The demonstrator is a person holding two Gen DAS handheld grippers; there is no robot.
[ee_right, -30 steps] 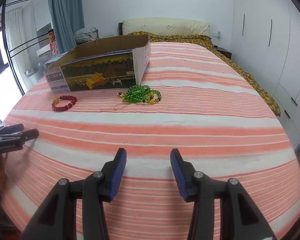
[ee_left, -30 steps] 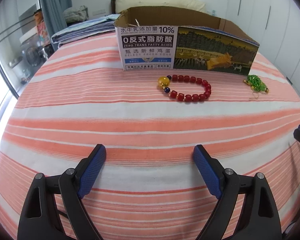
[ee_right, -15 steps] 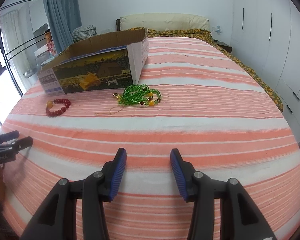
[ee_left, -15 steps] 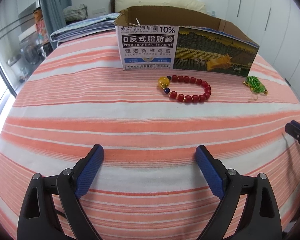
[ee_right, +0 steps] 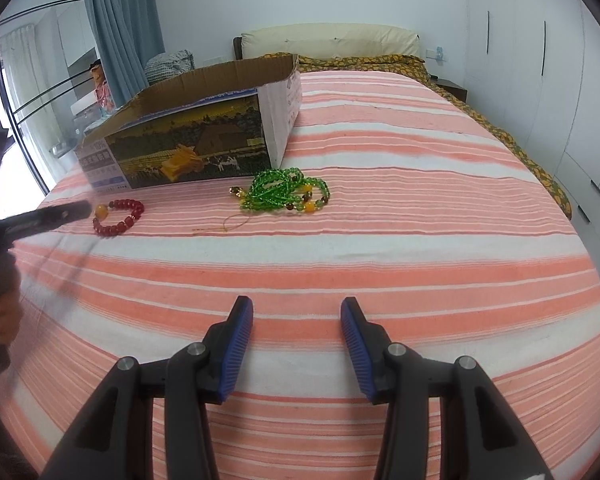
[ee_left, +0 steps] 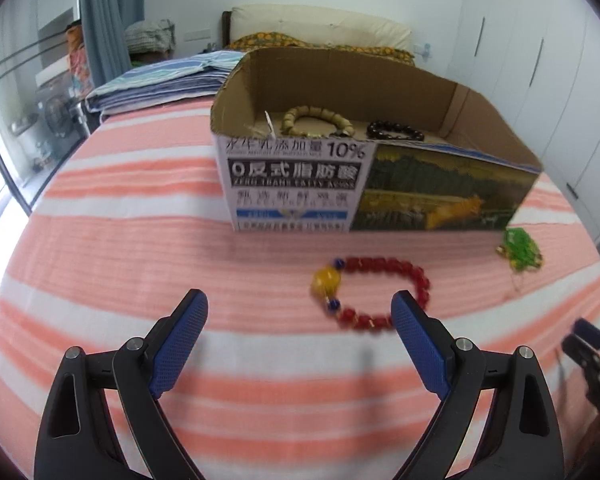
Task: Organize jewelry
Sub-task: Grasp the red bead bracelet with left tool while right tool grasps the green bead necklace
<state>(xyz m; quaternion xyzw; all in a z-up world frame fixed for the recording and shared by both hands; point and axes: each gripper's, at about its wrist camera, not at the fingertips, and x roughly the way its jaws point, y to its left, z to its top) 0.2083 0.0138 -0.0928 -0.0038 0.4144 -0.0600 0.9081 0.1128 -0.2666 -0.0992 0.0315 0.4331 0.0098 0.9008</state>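
A red bead bracelet (ee_left: 380,292) with a yellow bead lies on the striped bed, just ahead of my open left gripper (ee_left: 300,304) and toward its right finger. It also shows in the right wrist view (ee_right: 118,216). A green bead necklace (ee_right: 286,194) lies in front of the open cardboard box (ee_right: 196,140), well ahead of my open, empty right gripper (ee_right: 297,312). The necklace also shows in the left wrist view (ee_left: 522,254). The box (ee_left: 340,184) holds a tan bracelet (ee_left: 318,122) and a dark bracelet (ee_left: 394,131).
Folded blue bedding (ee_left: 160,84) lies left of the box. Pillows (ee_right: 328,40) and a patterned blanket (ee_right: 500,132) are at the far end. Wardrobes (ee_right: 560,60) stand on the right; a window rail (ee_right: 28,112) on the left.
My left gripper has risen and moved forward toward the red bracelet, so the box's inside now shows. My right gripper has moved a little forward toward the green necklace.
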